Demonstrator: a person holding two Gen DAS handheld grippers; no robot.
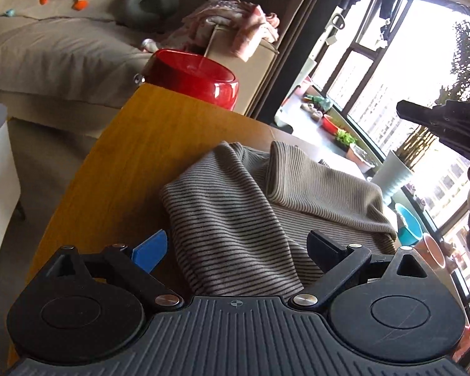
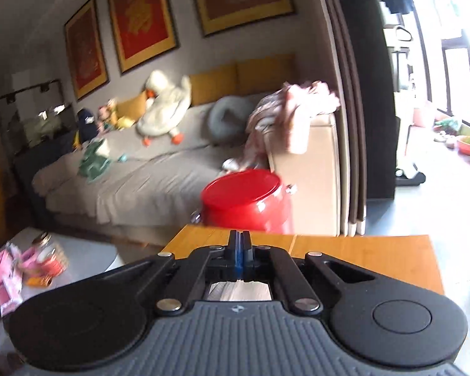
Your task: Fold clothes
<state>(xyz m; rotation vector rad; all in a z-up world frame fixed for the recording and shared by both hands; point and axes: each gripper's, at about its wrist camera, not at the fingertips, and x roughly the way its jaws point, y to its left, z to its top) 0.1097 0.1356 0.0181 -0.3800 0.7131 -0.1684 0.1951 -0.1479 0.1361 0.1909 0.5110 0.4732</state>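
Striped garment (image 1: 250, 206) on table, between wide-apart left gripper (image 1: 238, 247) fingers

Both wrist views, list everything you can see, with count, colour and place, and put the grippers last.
striped garment: one, brown and beige, bunched on the table
table: one, yellow wood, under the garment
red tub: one, between table and sofa
sofa: one, beige, behind the tub
plush duck: one, white, on the sofa
neck pillow: one, grey, on the sofa
pink cloth: one heap, on the sofa arm
framed pictures: three, red and gold, on the wall
left gripper: jaws open, astride the garment
right gripper: jaws shut, empty
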